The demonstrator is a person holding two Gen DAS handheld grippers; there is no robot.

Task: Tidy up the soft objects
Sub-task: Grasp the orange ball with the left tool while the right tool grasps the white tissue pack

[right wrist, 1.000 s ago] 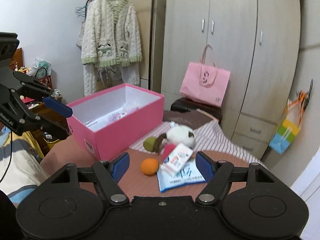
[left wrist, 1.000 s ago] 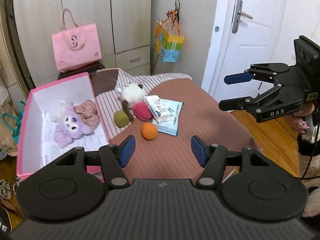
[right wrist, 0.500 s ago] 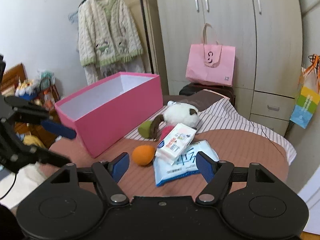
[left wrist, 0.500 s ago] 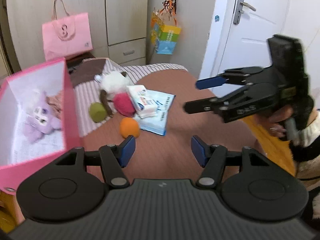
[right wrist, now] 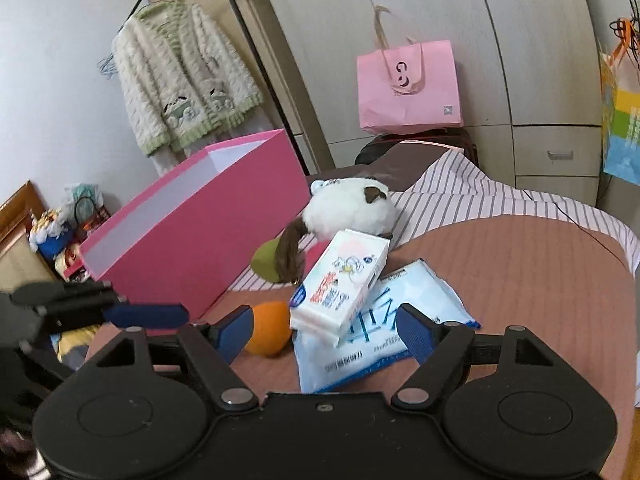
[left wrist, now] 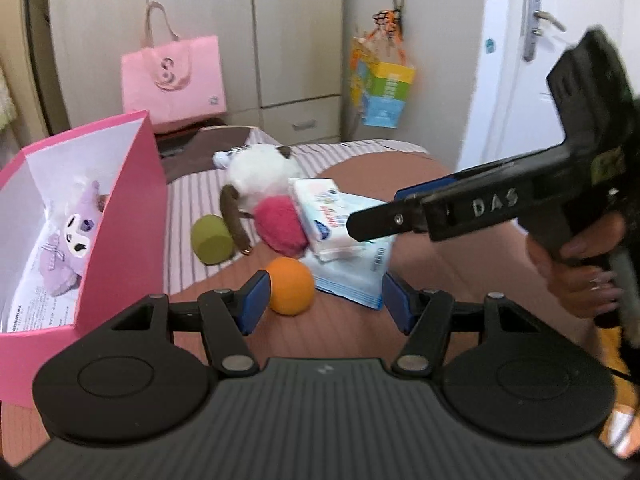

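Ahead of the left gripper [left wrist: 324, 298], on a brown cloth-covered surface [left wrist: 400, 176], lies the cluster of soft objects. The left gripper's jaws stand partly apart with nothing between the pads; the orange ball [left wrist: 289, 291] sits just beyond its left fingertip, not gripped. Past the ball, further from the tool, are a green ball [left wrist: 211, 240], a pink plush ball [left wrist: 280, 229] and a white plush toy [left wrist: 260, 172] with a brown tail, all close together. To the right of these, a small tissue pack [left wrist: 326, 216] rests on a larger blue-and-white wipes pack [left wrist: 356, 276], which reaches almost to the right fingertip. On the tool's left stands an open pink box [left wrist: 132, 216], which holds a purple plush toy [left wrist: 70, 248] on printed paper. The right gripper [right wrist: 326, 330] is seen from its own camera with jaws set wide and empty; its fingertips frame the near edge of the wipes pack [right wrist: 372, 336] and the tissue pack [right wrist: 340, 284], neither pad pressing on them, while the orange ball [right wrist: 269, 332] lies just beyond its left finger. In the left view the right gripper [left wrist: 372, 224] enters from the right, held by a hand [left wrist: 576, 276], its tip over the tissue pack; whether it touches cannot be told. Behind stand a wardrobe [left wrist: 240, 40] and a pink bag [left wrist: 174, 78].
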